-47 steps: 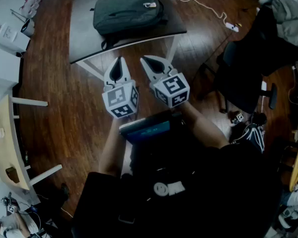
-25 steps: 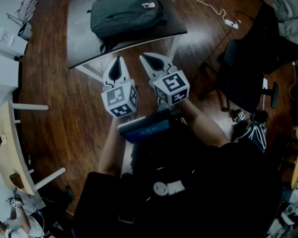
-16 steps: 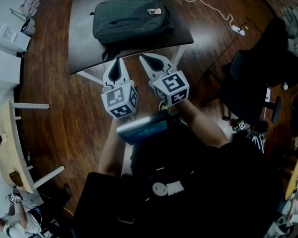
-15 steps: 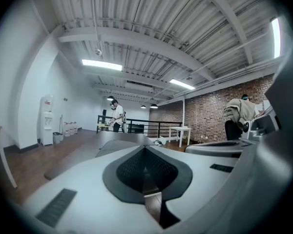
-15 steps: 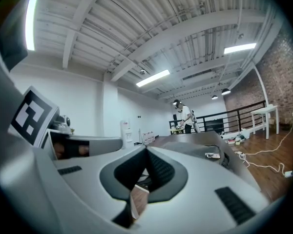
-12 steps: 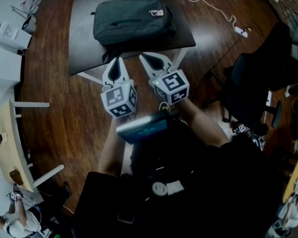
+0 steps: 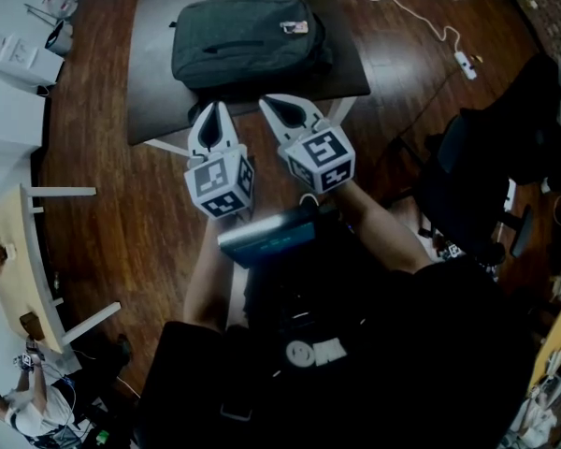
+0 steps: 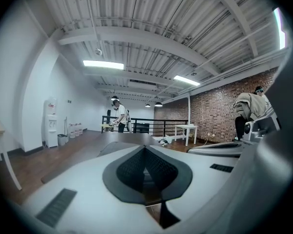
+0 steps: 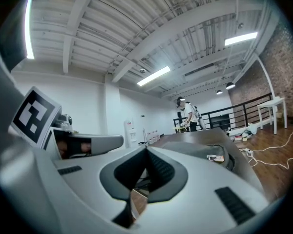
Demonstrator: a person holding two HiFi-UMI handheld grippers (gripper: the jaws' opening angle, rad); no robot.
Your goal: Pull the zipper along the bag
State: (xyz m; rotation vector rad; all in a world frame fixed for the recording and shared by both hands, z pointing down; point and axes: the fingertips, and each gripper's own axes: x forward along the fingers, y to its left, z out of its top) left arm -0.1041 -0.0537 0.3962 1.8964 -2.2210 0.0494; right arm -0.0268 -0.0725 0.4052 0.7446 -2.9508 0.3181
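Bag [image 7: 248, 40], dark grey and zipped flat, lies lengthwise on the dark counter [image 7: 154, 101], taking up most of its far half, with a small pale tag [image 7: 294, 27] near its right end. Both tools point at it from the near side and touch nothing. The left hand-held gripper [image 7: 213, 110] has its jaws pressed together with nothing between them; its tip shows over the counter's near edge, just short of the bag. The right hand-held gripper [image 7: 269, 103] sits just beside it, jaws likewise closed and empty. Wooden floor [image 7: 103, 213] surrounds the counter. A white cable [image 7: 421, 17] trails across the floor at the upper right, and a dark office chair [image 7: 477, 171] stands to the right.
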